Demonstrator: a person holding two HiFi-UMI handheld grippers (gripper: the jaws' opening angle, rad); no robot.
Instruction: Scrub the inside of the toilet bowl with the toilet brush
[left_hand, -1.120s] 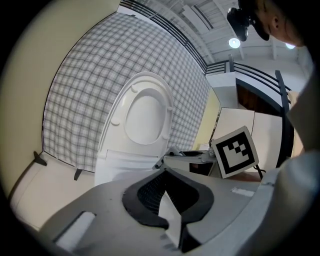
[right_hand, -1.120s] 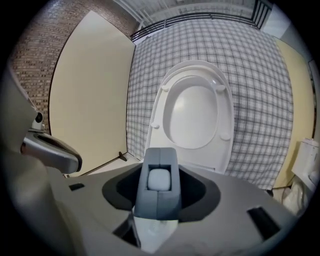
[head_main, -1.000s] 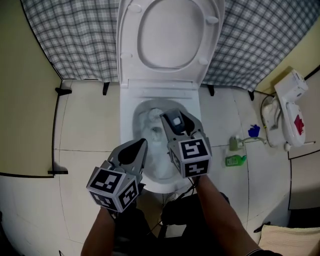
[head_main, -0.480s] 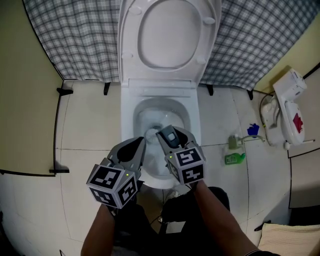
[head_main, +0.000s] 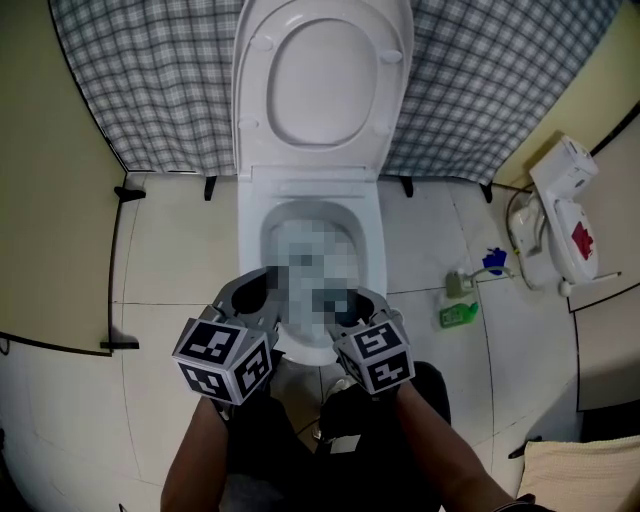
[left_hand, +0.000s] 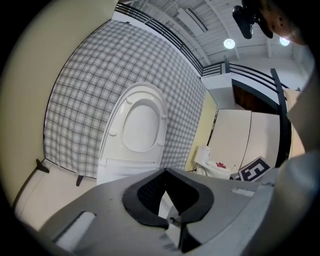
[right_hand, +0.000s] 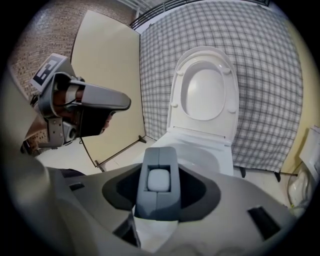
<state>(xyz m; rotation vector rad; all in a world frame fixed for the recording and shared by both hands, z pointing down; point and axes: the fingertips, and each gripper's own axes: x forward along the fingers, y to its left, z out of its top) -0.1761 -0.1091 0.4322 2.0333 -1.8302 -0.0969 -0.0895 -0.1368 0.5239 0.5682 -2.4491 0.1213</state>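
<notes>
The white toilet (head_main: 376, 250) stands with its lid (head_main: 320, 90) raised; a mosaic patch covers the inside of the bowl in the head view. My right gripper (head_main: 350, 305) hangs over the bowl's front rim, shut on the grey handle of the toilet brush (right_hand: 159, 187), which shows a pale end cap between the jaws. The brush head is hidden. My left gripper (head_main: 255, 290) hovers at the front left of the rim, its jaws together with nothing in them. In the right gripper view the left gripper (right_hand: 107, 102) shows at the left, beside the toilet (right_hand: 200, 145).
A checked curtain (head_main: 150, 80) hangs behind the toilet. A beige board (head_main: 50, 200) stands on the left. On the tiled floor to the right lie a green bottle (head_main: 458, 315), a small blue thing (head_main: 493, 262) and a white device with a red mark (head_main: 565, 215).
My right gripper has drawn back toward me and lower, from over the middle of the bowl to its front rim, with the brush handle still in it. The left gripper has hardly moved.
</notes>
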